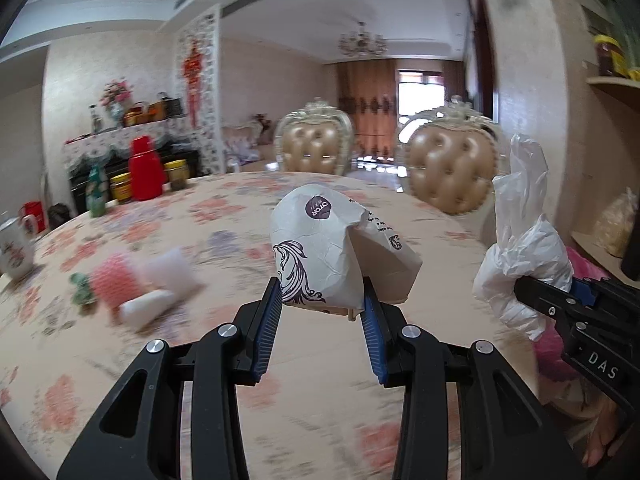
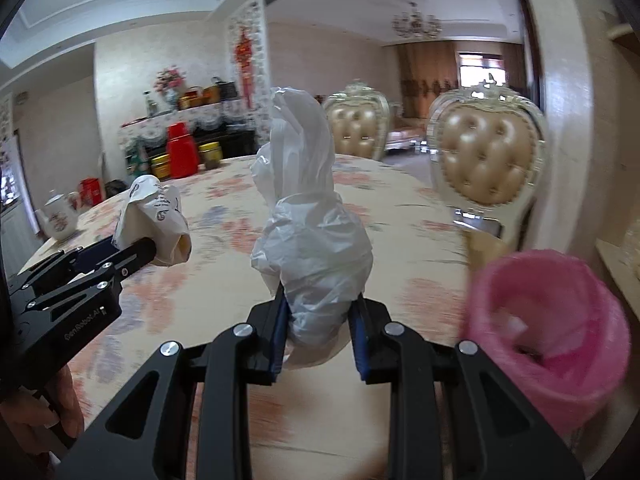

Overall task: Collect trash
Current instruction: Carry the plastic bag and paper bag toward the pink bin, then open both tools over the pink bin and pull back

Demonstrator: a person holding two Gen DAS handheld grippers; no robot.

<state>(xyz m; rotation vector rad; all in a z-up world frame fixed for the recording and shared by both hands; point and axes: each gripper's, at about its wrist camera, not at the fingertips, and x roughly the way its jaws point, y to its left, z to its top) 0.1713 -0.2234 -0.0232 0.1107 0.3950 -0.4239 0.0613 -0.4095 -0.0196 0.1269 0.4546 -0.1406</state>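
My left gripper [image 1: 322,300] is shut on a crumpled white paper bag [image 1: 324,244] with a purple logo and holds it above the floral table [image 1: 280,360]. My right gripper [image 2: 318,320] is shut on a crumpled white plastic bag [image 2: 312,240], also held above the table. In the left wrist view the right gripper [image 1: 520,286] with the plastic bag [image 1: 524,240] shows at the right. In the right wrist view the left gripper [image 2: 150,246] with the paper bag [image 2: 154,216] shows at the left. A bin lined with a pink bag [image 2: 548,320] stands at the lower right.
More litter lies on the table at the left: a pink and white wrapper [image 1: 116,284], a white packet [image 1: 172,268] and a green scrap [image 1: 82,288]. A red jug [image 1: 146,170], jars and a teapot [image 1: 14,246] stand at the far left edge. Two padded chairs [image 1: 452,168] stand behind.
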